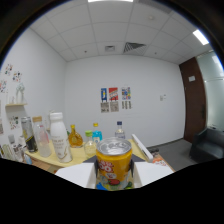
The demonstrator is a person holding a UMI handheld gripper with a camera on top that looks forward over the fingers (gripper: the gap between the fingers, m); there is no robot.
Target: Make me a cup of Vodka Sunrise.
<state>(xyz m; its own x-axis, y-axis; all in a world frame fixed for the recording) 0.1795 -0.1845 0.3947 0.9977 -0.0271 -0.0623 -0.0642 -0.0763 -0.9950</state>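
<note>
A yellow-orange drink can [114,164] with a silver top stands upright between my fingers, close to the camera. My gripper [114,175] holds it, with dark pads [92,165] pressing on its left and right sides. The lower part of the can and the fingers' bases are hidden. Beyond the can, several bottles stand on a wooden table [46,161]: a white bottle [59,137], a round amber bottle [75,136], a blue-capped bottle [96,132] and a clear bottle [119,130].
A clear corked bottle [41,137] and a dark can [29,135] stand at the table's left end, and a small green-lidded jar [89,144] sits just behind my can. A brown door [192,102] and a dark chair [208,142] are off to the right.
</note>
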